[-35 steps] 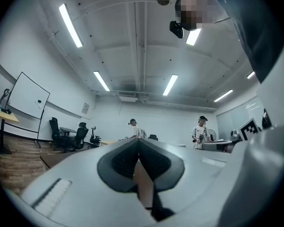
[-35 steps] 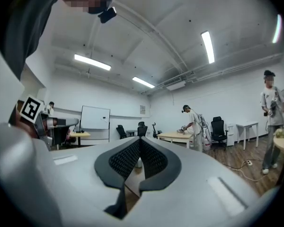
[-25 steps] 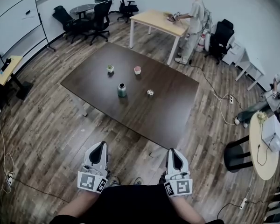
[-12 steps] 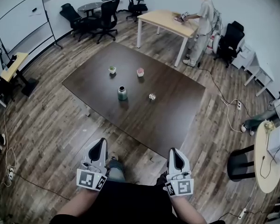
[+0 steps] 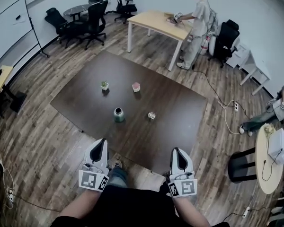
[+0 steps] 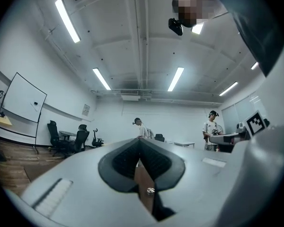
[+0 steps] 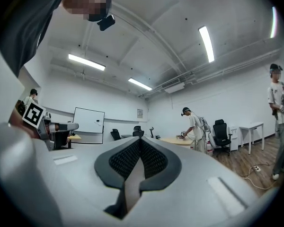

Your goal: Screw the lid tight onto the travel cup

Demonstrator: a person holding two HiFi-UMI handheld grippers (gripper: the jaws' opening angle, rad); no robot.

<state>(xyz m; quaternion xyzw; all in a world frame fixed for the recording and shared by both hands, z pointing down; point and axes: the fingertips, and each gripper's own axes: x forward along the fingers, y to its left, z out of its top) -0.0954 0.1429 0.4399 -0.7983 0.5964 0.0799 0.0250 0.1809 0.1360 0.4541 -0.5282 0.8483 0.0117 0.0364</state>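
Both tools, our left tool (image 5: 102,146) and right tool (image 5: 176,152), were pressed together, empty. The cup (image 5: 119,115) stood on the worktop (image 5: 173,109), its lid (image 5: 151,115) nearby. We thought it hard and slippery, best held round its sides.

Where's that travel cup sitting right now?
In the head view, the travel cup stands on the dark table, left of a small round object and closer to the camera than a green pot and a pink pot.

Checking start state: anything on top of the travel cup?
Nothing visible: the travel cup looks open-topped, dark mouth. The lid lies apart on the table, to its right. Cup contents can't be seen.
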